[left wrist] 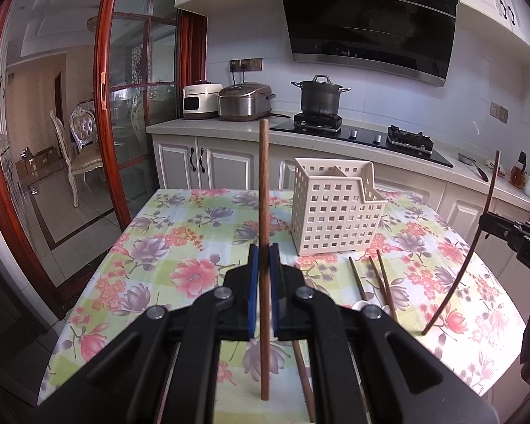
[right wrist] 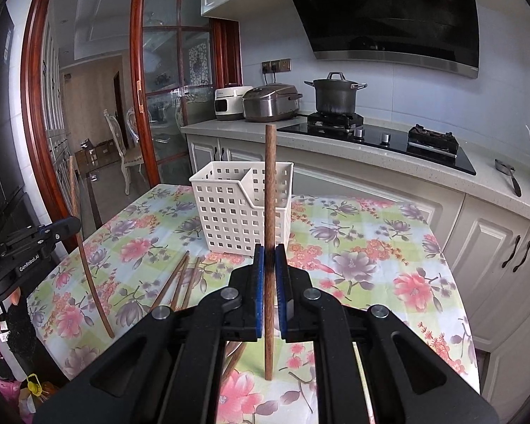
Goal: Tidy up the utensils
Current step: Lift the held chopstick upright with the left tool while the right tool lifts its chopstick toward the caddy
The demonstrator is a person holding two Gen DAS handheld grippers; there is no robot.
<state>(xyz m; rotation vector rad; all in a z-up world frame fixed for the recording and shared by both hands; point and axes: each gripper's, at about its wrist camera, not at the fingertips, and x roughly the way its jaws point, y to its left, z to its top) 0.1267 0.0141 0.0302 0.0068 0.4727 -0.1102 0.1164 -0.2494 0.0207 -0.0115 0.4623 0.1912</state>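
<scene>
A flowery cloth covers the surface [left wrist: 180, 247] – white kitchen cupboards [left wrist: 208, 159] behind. Each gripper – left gripper [left wrist: 264, 251], right gripper [right wrist: 274, 251] – pinches one brown wooden chopstick [left wrist: 264, 176].

A brown wooden chopstick [left wrist: 264, 212] stands upright, clamped partway along its length, left of the white perforated utensil holder [left wrist: 335, 208]. A second wooden chopstick [right wrist: 270, 212] stands upright the same way, in front of the holder. The holder sits upright on the floral cloth, divided into compartments, nothing visible inside. Three more chopsticks [left wrist: 374, 279] lie flat, fanned, just in front of the holder.
</scene>
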